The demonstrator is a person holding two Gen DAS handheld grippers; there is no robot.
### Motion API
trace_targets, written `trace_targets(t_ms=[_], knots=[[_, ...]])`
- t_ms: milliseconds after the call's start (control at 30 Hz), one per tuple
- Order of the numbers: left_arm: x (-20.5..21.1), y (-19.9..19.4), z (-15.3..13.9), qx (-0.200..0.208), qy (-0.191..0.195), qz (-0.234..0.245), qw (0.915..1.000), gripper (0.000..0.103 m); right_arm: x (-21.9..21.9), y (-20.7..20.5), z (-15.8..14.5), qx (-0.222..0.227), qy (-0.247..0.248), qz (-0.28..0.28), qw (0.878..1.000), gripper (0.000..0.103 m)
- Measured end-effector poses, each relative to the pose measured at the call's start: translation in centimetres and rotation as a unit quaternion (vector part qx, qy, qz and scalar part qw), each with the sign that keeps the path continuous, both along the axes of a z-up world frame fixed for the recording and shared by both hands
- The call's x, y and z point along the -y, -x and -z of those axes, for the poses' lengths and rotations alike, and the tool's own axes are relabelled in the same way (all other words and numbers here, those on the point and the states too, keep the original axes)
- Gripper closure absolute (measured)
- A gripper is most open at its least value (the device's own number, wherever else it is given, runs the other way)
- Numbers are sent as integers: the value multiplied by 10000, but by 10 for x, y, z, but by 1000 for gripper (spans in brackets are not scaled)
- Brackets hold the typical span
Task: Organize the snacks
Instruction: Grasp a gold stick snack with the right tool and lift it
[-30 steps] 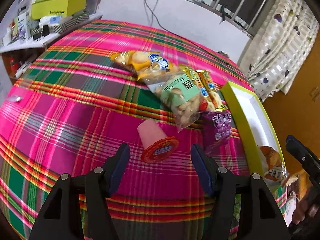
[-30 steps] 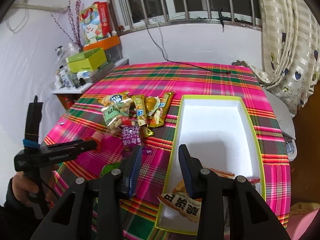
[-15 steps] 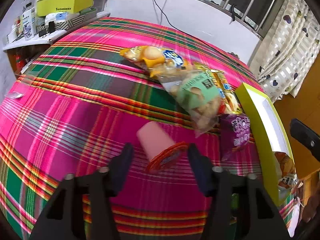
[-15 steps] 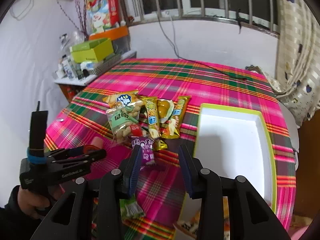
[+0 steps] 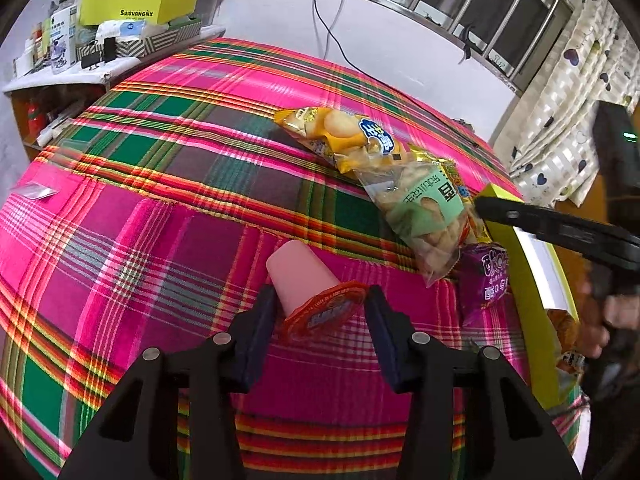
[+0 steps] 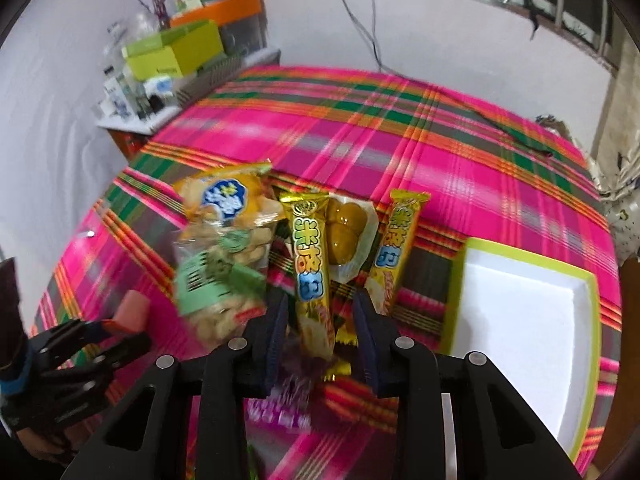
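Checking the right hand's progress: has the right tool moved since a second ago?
Yes. The right tool has swung left, off the white lime-rimmed box and over the yellow snack bar; its jaws have just been closing.

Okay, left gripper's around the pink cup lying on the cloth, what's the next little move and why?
Probably lift it a little and check the grip. The left gripper has just been closing, and its pads now press the pink cup at its lidded end. The green box waits on the right.

Wall [image 5: 280, 12]: was plain white.
Window [image 5: 480, 8]: had metal bars.
Curtain [image 5: 568, 112]: bore heart prints.
Shelf [image 5: 80, 72]: stood cluttered beside the table.
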State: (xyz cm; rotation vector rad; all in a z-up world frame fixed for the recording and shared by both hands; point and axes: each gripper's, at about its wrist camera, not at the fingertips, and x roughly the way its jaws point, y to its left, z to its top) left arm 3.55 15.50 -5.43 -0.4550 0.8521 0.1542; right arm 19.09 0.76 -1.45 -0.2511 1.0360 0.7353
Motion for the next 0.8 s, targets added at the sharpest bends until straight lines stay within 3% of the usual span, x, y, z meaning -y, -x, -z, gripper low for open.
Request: trace_targets(t_ms=[267,800], knots=[[-5,2,-6,183,111,155,9997,57,-10,-11,23,-270,128,0,9996,84],[6,5,-31,384,-55,235,9990,57,24,4,-32,197,-714,204,9970,84]])
